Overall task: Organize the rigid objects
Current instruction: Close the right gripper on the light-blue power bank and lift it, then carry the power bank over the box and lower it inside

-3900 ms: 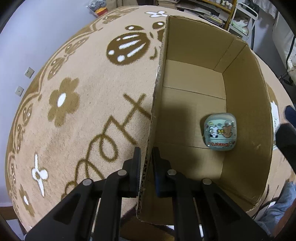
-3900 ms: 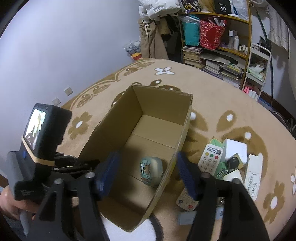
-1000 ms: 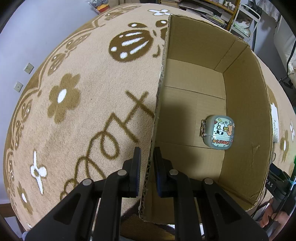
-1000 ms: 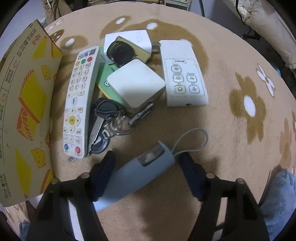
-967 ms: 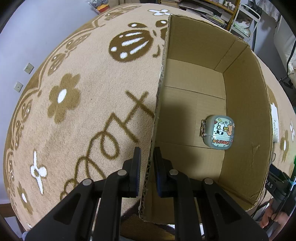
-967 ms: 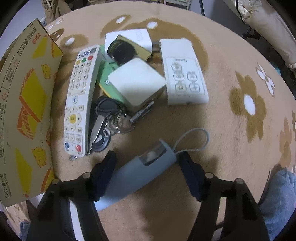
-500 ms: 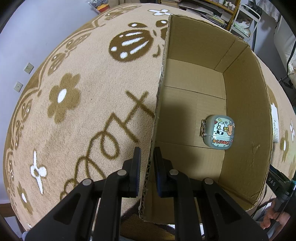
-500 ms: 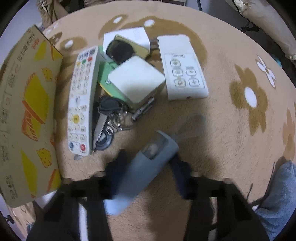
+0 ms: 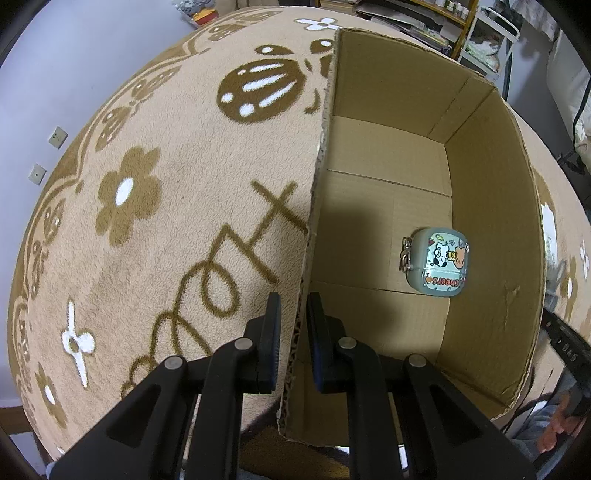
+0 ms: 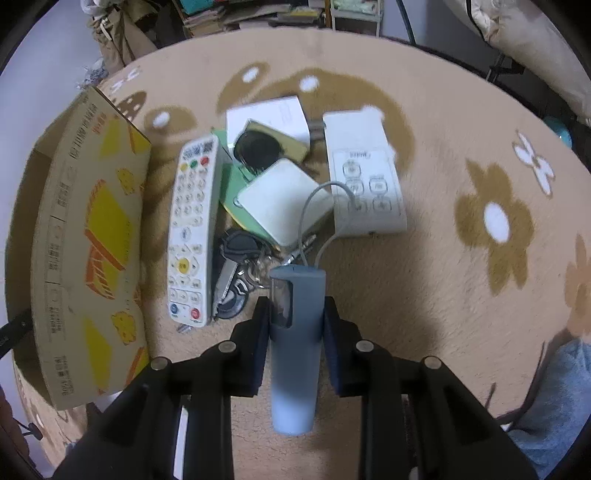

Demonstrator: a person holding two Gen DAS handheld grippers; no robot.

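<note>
My left gripper is shut on the near left wall of the open cardboard box. A small pale green case with cartoon stickers lies on the box floor. In the right wrist view my right gripper is shut on a grey-blue cylindrical device with a cord loop, lifted off the rug. Beyond it lie a long white remote, a set of keys, a white square box, a white flat remote and a gold-edged black item.
The box's printed outer wall stands left of the pile. A beige rug with brown flowers covers the floor. Shelves and clutter line the far edge. A person's clothing is at lower right.
My right gripper has closed on the grey-blue device and lifted it, turning it upright between the fingers. The left gripper and the box have not moved.
</note>
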